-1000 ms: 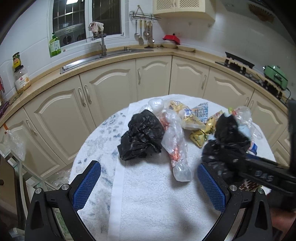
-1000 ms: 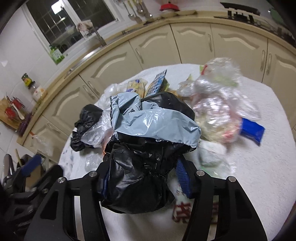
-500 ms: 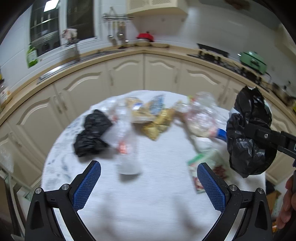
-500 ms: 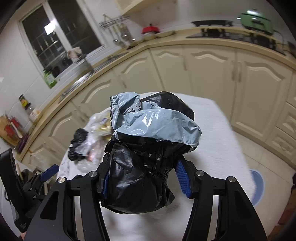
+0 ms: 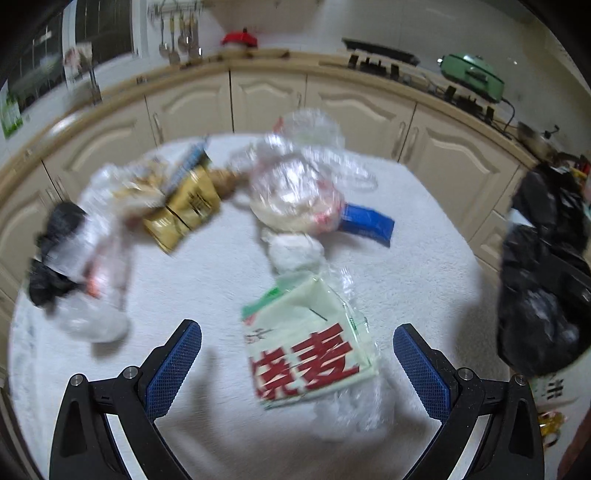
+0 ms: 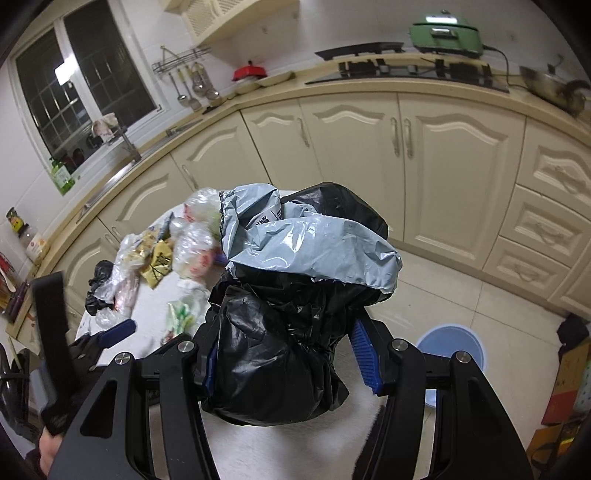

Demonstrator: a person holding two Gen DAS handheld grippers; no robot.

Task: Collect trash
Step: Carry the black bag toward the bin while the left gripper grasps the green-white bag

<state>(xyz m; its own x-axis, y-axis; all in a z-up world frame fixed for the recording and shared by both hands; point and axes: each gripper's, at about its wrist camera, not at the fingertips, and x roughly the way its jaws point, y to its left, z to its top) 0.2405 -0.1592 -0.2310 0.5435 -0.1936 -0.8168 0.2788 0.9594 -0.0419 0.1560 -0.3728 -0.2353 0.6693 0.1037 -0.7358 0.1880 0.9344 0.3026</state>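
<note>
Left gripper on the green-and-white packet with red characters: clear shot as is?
Probably yes. The left gripper has jaws wide and just starting to close, the packet lies flat between them, nothing on top.

Cream panelled cabinets curved under a tan countertop along white tiled walls, with a dark night window above the sink and pale floor tiles below.
</note>
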